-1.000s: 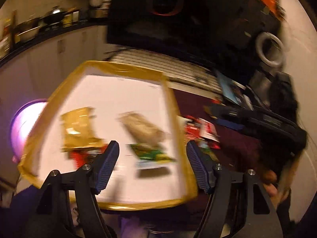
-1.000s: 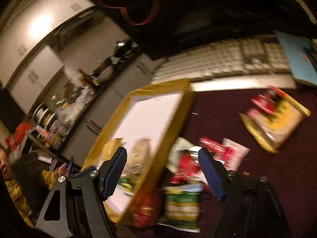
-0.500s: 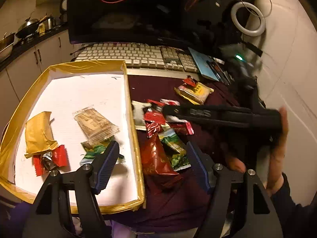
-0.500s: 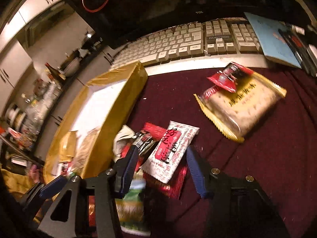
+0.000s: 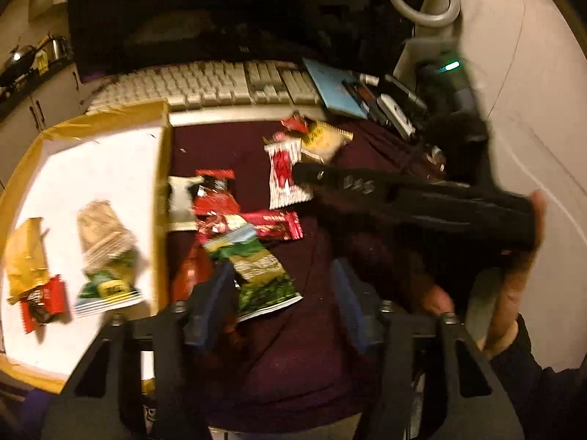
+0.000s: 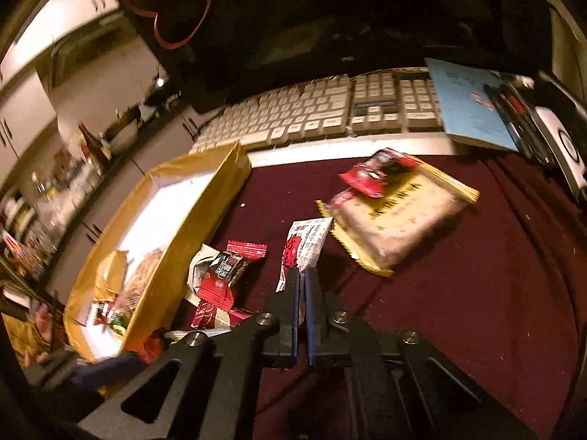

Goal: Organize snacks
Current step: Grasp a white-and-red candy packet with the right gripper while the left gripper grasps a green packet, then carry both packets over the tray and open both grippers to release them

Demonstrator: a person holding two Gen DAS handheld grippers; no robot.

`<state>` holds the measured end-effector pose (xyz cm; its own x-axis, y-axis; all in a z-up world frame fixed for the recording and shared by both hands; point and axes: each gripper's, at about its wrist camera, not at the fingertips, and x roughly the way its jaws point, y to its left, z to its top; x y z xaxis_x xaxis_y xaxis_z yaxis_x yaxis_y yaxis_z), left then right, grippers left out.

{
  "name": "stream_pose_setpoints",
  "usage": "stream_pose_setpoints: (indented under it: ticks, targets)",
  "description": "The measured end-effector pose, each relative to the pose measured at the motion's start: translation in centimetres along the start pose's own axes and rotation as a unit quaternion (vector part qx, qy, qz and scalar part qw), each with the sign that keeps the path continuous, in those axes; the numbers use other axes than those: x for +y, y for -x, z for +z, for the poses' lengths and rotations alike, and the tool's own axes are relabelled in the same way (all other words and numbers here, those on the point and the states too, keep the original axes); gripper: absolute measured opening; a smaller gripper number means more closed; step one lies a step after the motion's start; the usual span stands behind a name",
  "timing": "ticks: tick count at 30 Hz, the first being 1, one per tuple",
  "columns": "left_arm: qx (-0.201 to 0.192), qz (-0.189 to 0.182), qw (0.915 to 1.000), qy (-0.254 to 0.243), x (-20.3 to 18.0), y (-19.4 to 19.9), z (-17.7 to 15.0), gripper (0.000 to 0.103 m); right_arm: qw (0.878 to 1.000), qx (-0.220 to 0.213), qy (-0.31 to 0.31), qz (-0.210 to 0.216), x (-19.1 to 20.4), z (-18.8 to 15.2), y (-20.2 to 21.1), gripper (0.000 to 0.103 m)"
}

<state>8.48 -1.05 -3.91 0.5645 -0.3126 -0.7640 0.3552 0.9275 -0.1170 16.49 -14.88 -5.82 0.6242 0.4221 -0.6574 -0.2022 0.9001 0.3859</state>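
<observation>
Right wrist view: my right claw (image 6: 301, 286) has just pinched the white-and-red packet (image 6: 306, 242); next, lift it left into the tray (image 6: 205, 198).

Black claw (image 6: 301, 286) frames with silver screws, blue ribbed pads (image 6: 311, 293), dark sleeve (image 5: 528, 366).

Right gripper (image 6: 301, 286) clamped; left gripper (image 5: 282, 289) partly open.
Right jaws just closed, pads pressed on the edge of a white-and-red sachet (image 6: 304, 245). Left jaws just narrowed, with nothing pinched; both angled downward. In the left wrist view, right hand (image 5: 513, 278) wrapped round the black handle, dark sleeve at the wrist.
</observation>
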Motion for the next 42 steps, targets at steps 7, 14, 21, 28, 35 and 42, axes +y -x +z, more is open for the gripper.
stream_pose_setpoints:
  ticks: [7, 14, 21, 28, 35, 42]
  targets:
    - [0.035, 0.056, 0.9978, -0.008, 0.0, -2.5, 0.6, 0.038, 0.999, -0.013, -0.017, 0.034, -0.7, 0.2, 0.4, 0.003]
    - [0.010, 0.027, 0.9996, 0.008, 0.6, -1.5, 1.0, 0.007, 0.999, -0.025, -0.006, 0.037, -0.3, 0.1, 0.8, 0.003]
    - [-0.056, -0.069, 0.9941, 0.063, 2.6, 2.1, 0.7, 0.006, 0.999, -0.034, -0.008, 0.042, -0.3, 0.0, 1.2, 0.003]
    - [-0.125, -0.027, 0.9815, 0.143, 8.5, 7.3, 0.2, 0.006, 0.995, -0.050, 0.025, 0.080, 3.6, 0.1, 2.4, 0.002]
    - [-0.118, 0.054, 0.9707, 0.203, 14.9, 7.0, -1.3, 0.006, 0.996, -0.034, 0.030, 0.073, 5.4, 0.8, 1.6, 0.001]
    - [-0.097, 0.076, 0.9666, 0.225, 16.7, 5.4, -2.1, 0.006, 0.990, -0.032, 0.066, 0.118, 10.1, 1.7, 1.3, 0.001]
